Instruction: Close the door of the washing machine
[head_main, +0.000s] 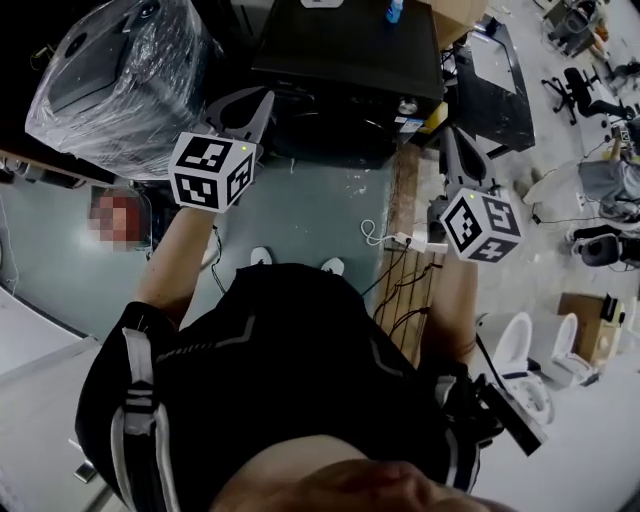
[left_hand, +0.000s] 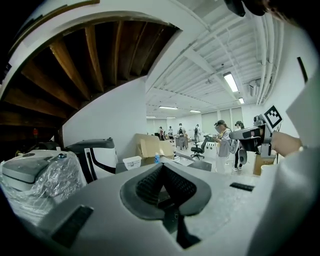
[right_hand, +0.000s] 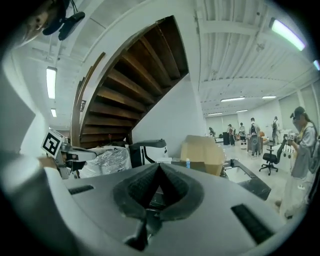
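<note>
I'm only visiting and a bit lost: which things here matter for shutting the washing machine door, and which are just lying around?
For the job:
left gripper, shut and empty
right gripper, shut and empty
black machine ahead, probably the washer; its door isn't visible

Lying about:
plastic-wrapped appliance
power strip
cardboard box
office chair

This is a big open workshop or test lab. Strip lights (left_hand: 231, 81) hang from a white beamed ceiling, and a wooden staircase (right_hand: 135, 75) rises overhead. A plastic-wrapped appliance (head_main: 120, 80), a cardboard box (right_hand: 202, 149), an office chair (right_hand: 272, 159) and white toilets (head_main: 512, 342) stand on the bare floor (head_main: 330, 215). People (right_hand: 252, 134) work in the distance.
</note>
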